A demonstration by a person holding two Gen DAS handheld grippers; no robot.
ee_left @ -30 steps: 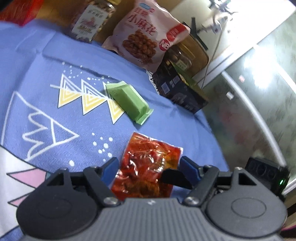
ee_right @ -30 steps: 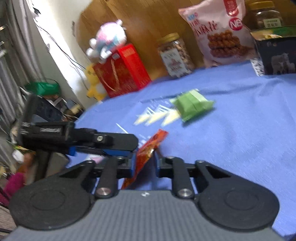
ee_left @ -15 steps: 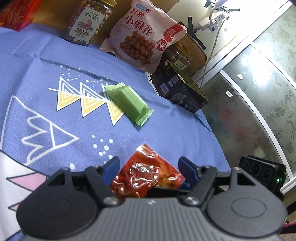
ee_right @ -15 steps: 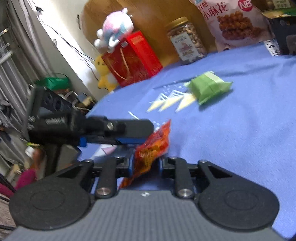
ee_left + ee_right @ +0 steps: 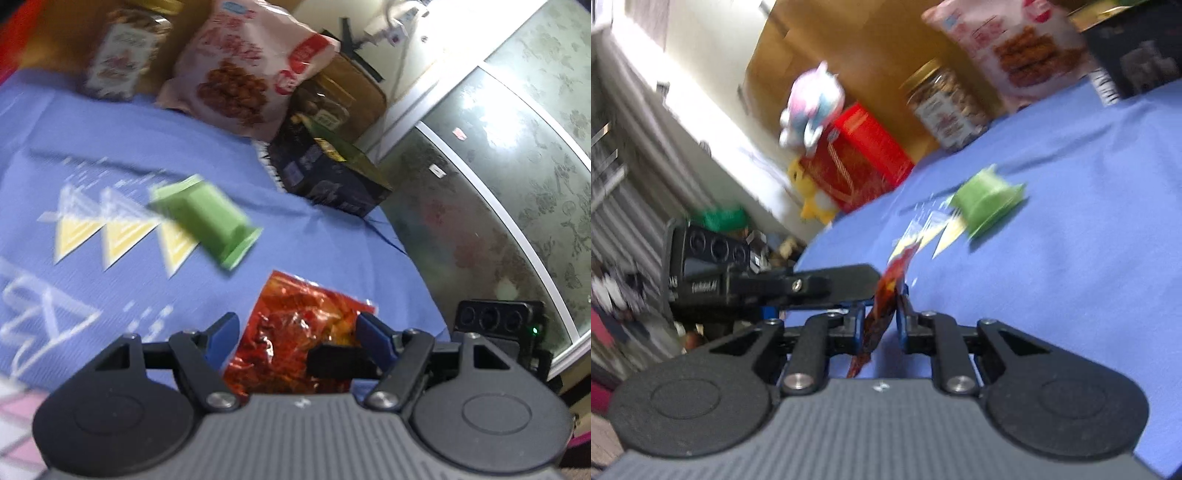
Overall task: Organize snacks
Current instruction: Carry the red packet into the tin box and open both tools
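A red foil snack packet (image 5: 295, 332) hangs above the blue tablecloth (image 5: 110, 140). My right gripper (image 5: 881, 317) is shut on the packet's edge (image 5: 882, 310) and holds it up on edge. My left gripper (image 5: 295, 328) is open, its blue fingertips on either side of the packet without pinching it. The right gripper's black finger (image 5: 343, 360) reaches in from the right in the left wrist view. A green wrapped snack (image 5: 207, 218) lies on the cloth further ahead; it also shows in the right wrist view (image 5: 990, 203).
At the back stand a nut jar (image 5: 122, 62), a pink bag of fried twists (image 5: 251, 70), a black box (image 5: 328, 177) and a second jar (image 5: 325, 110). A red box (image 5: 857, 158) with plush toys (image 5: 809, 107) stands at the far left. The table edge drops off on the right (image 5: 417, 266).
Both grippers have shifted and tilted with the red packet between them; the views are now blurred. The packet stays pinched in the right gripper. The left jaws stay open.
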